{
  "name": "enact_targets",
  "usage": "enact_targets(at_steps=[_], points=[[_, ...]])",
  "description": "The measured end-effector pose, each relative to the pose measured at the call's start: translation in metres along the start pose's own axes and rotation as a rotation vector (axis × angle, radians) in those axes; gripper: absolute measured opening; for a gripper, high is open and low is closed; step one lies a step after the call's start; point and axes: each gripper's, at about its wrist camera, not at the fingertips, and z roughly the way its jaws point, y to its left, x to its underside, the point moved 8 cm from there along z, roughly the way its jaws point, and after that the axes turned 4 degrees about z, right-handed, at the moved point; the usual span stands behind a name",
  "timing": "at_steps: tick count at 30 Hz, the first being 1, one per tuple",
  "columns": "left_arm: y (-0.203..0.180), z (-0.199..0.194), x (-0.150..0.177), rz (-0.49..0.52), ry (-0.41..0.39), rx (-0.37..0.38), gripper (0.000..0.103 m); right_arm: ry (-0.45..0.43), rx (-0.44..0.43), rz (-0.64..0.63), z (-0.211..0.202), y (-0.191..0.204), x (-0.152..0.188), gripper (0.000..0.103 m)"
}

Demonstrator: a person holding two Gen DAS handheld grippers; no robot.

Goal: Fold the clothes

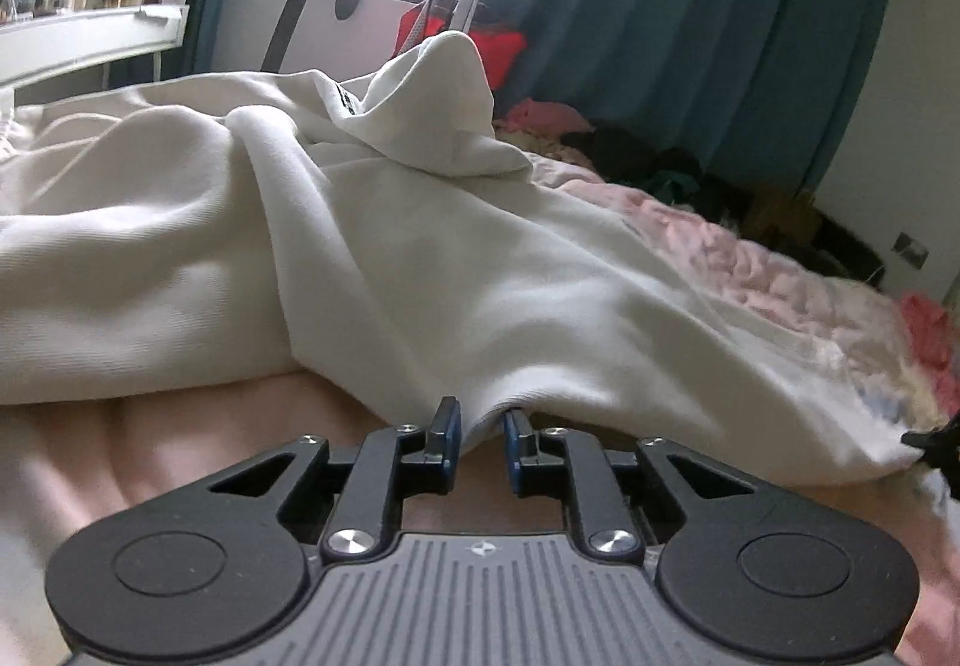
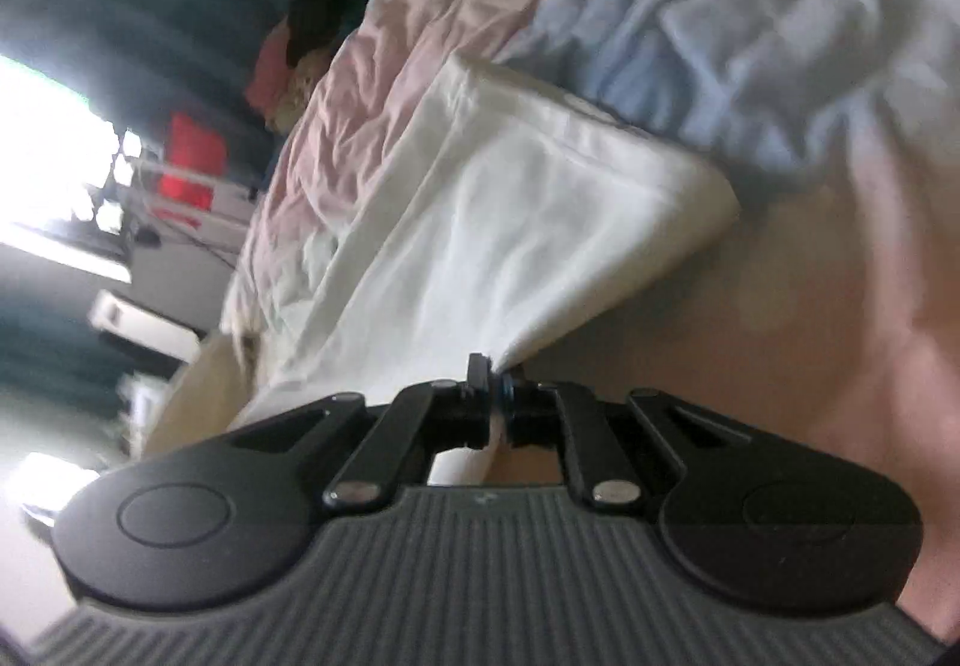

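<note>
A white garment [image 1: 360,246] lies rumpled across the bed, with one fold peaking at the back. Its near hem dips between the fingers of my left gripper [image 1: 481,417]. The jaws stand a little apart and the blue pads do not press the cloth. In the right wrist view the same white garment [image 2: 510,222] stretches away from my right gripper [image 2: 492,375], which is shut on a corner of it. The cloth is pulled taut there, and a strip of it hangs down behind the pads. That view is rolled sideways and blurred.
The pink bed sheet [image 1: 150,456] lies under both grippers. A crumpled pink and pale-blue duvet [image 1: 750,270] lies to the right. Dark and red clothes [image 1: 630,144] are heaped by the teal curtains [image 1: 690,18]. A white dressing table [image 1: 90,36] stands at the back left.
</note>
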Motion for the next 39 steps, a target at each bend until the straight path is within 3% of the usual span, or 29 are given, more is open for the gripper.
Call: enact_targets(at_steps=[3, 5, 7, 9, 12, 17, 20, 22, 26, 31, 34, 36, 39], points=[[0.000, -0.005, -0.001, 0.017, -0.002, -0.032, 0.034, 0.012, 0.006, 0.040, 0.000, -0.010, 0.000, 0.011], [0.001, -0.010, 0.000, 0.010, 0.000, -0.063, 0.042, 0.029, 0.003, 0.080, 0.006, -0.015, 0.003, 0.019], [0.004, -0.018, 0.002, -0.030, 0.014, -0.071, 0.048, 0.057, -0.026, 0.110, 0.007, -0.016, 0.009, 0.045], [0.006, -0.025, 0.003, -0.077, 0.026, -0.067, 0.051, 0.050, -0.061, 0.133, 0.002, -0.013, 0.012, 0.060], [0.016, -0.034, -0.001, -0.130, 0.020, -0.073, 0.057, -0.020, -0.057, 0.176, -0.004, -0.019, 0.003, 0.061], [0.036, -0.030, -0.007, -0.240, 0.036, -0.092, 0.063, -0.087, -0.061, 0.298, 0.004, -0.044, -0.015, 0.055], [0.059, -0.034, -0.007, -0.355, 0.047, -0.112, 0.072, -0.130, -0.042, 0.289, 0.013, -0.046, -0.025, 0.032], [0.079, -0.040, -0.006, -0.466, 0.051, -0.120, 0.080, -0.160, -0.037, 0.249, 0.015, -0.041, -0.033, 0.008], [0.131, -0.061, -0.001, -0.731, 0.023, -0.127, 0.080, -0.235, -0.111, 0.227, -0.005, -0.030, -0.048, 0.006], [0.192, -0.082, 0.002, -1.009, -0.098, -0.176, 0.073, -0.373, -0.131, 0.177, -0.031, -0.022, -0.069, 0.005], [0.219, -0.085, 0.003, -1.100, -0.129, -0.218, 0.058, -0.423, -0.129, 0.216, -0.038, -0.032, -0.081, 0.005], [0.232, -0.080, 0.001, -1.133, -0.100, -0.232, 0.039, -0.441, -0.110, 0.218, -0.038, -0.039, -0.088, 0.005], [0.242, -0.088, -0.014, -1.075, -0.063, -0.260, 0.024, -0.464, -0.063, 0.194, -0.037, -0.049, -0.098, 0.005]])
